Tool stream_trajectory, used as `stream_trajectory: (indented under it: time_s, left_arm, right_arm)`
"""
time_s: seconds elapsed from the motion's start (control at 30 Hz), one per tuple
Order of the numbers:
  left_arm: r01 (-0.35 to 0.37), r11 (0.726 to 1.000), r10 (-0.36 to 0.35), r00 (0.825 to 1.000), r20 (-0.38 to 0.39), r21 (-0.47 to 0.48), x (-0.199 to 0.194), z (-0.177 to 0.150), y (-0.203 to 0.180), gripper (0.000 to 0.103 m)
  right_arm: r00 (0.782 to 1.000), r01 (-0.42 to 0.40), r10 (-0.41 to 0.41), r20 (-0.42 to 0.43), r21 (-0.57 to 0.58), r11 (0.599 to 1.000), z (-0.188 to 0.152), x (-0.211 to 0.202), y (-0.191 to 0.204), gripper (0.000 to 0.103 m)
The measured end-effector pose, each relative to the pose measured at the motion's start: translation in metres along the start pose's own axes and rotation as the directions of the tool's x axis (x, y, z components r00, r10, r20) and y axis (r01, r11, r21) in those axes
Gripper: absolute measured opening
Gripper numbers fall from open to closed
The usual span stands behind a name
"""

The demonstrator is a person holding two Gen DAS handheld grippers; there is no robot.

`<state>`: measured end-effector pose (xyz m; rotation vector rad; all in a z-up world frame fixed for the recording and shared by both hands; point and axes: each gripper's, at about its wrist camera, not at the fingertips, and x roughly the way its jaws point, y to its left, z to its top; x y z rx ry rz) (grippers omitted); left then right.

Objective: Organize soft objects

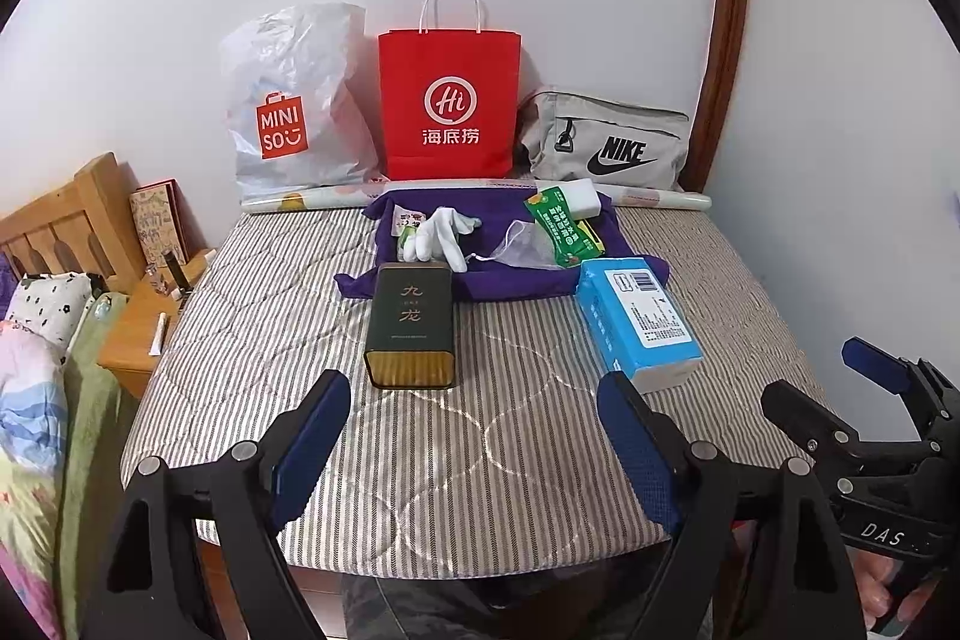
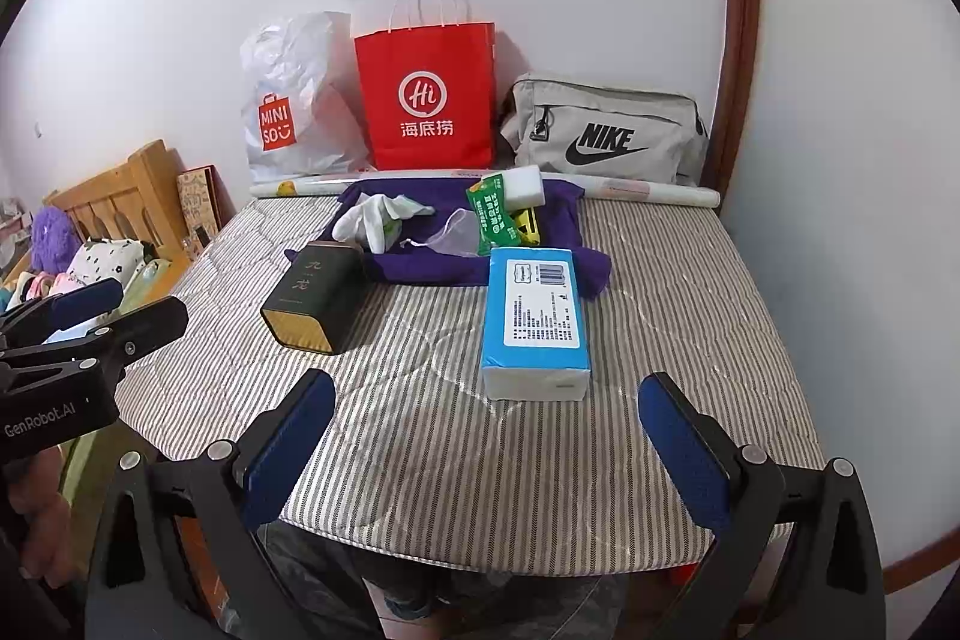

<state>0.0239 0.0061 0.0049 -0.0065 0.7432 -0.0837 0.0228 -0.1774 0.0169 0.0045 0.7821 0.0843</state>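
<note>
Blue-padded and wide open, the left tongs (image 1: pixel 474 430) and the right tongs (image 2: pixel 486 436) hover empty at the bottom of their frames, above the near edge of a grey-striped quilted mattress (image 1: pixel 420 460), with no object yet approached. The soft things to be sorted sit at centre frame: a white glove (image 1: pixel 441 235) and a small sheer drawstring pouch (image 1: pixel 522 247) lie on a crumpled purple cloth (image 1: pixel 510 283), beside a green snack packet (image 1: pixel 561 232) and a white sponge block (image 1: pixel 573 196). A blue pack of tissues (image 1: pixel 639 319) lies just right of centre, its far corner overlapping the cloth, while a dark green tin (image 1: pixel 411 325) rests on its side left of it, its far end on the cloth's near edge. A sound first step would likely be to reach past the tin rather than over it, close on the glove at its bunched middle, and lift slowly so the cloth beneath is not dragged along; the tissue pack should yield under the pads, so a light squeeze across its narrow sides seems wise. Against the white wall at upper centre stand a white plastic shopping bag (image 1: pixel 288 100), a red paper bag (image 1: pixel 449 100) and a grey zip pouch (image 1: pixel 606 139), with a rolled sheet (image 1: pixel 312 201) at their foot. A wooden headboard (image 1: pixel 72 214) occupies the left edge.
</note>
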Motion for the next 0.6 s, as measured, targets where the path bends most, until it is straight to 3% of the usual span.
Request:
stream_trajectory:
  time_s: [0.6]
  left_arm:
    - [-0.002, 1.0, 0.002, 1.0, 0.0, -0.007, -0.0004, -0.0018, -0.0004, 0.083]
  right_arm:
    - [1.0, 0.0, 0.001, 0.012, -0.023, 1.0, 0.001, -0.0014, 0.0031, 0.1]
